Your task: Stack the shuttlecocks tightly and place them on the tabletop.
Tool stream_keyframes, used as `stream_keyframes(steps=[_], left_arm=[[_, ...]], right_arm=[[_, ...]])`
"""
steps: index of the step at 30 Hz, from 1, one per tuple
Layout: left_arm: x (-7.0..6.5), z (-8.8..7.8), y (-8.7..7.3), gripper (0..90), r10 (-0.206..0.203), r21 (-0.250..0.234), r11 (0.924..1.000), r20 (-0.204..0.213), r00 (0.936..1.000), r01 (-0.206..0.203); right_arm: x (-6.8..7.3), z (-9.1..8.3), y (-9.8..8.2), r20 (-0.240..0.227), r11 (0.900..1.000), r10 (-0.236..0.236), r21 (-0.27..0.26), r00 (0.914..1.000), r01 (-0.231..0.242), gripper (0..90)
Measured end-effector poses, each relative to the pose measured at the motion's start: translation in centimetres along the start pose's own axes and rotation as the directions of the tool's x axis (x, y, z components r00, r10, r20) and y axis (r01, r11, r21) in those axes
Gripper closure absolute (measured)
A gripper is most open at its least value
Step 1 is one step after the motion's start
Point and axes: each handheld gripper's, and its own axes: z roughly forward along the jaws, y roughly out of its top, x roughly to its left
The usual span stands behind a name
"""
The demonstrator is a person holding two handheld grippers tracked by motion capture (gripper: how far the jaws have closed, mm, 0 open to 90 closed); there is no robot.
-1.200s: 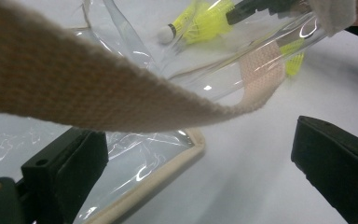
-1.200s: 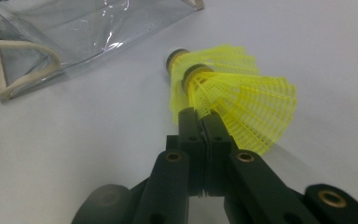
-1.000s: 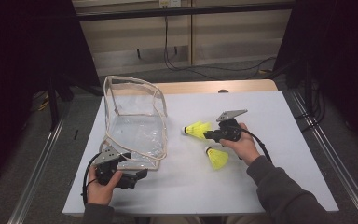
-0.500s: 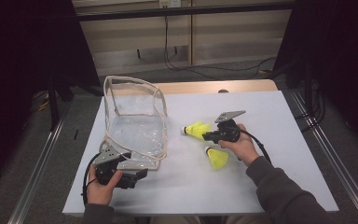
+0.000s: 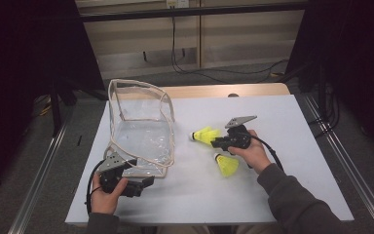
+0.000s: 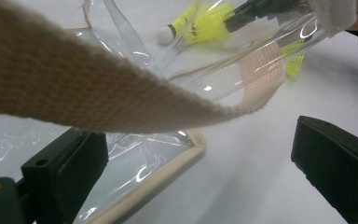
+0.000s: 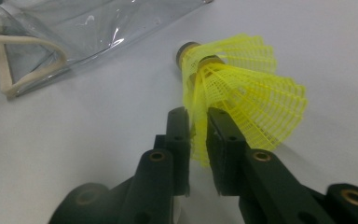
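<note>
Right gripper view, hand-held gripper (image 7: 198, 126) straddling shuttlecock (image 7: 242, 88) skirt, jaws just loosening

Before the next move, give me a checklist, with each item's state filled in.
1. Grip on the held shuttlecock: the right gripper has just been opening its jaws. The skirt is between them, but the pads look slack. Not ok for lifting.
2. Second shuttlecock lies free on the table: ok.
3. Clear bag stands with its mouth open: ok.
4. Left gripper steadies the bag: its jaws are wide and grip nothing. Not ok.
5. Bag strap hangs in front of the left gripper's jaws: not ok.
</note>
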Motion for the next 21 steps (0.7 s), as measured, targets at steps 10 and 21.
stream_keyframes(steps=[10,21], left_arm=[[0.0,0.0,0.0,3.7,0.001,0.006,1.0000,-0.003,1.0000,-0.001],[0.0,0.0,0.0,3.7,0.001,0.006,1.0000,-0.004,1.0000,-0.001]], right_arm=[[-0.1,-1.0,-0.1,0.006,1.000,0.021,-0.023,0.9998,-0.021,68.9],[-0.1,-2.6,-0.5,0.026,0.998,0.023,-0.051,0.9994,-0.022,58.3]])
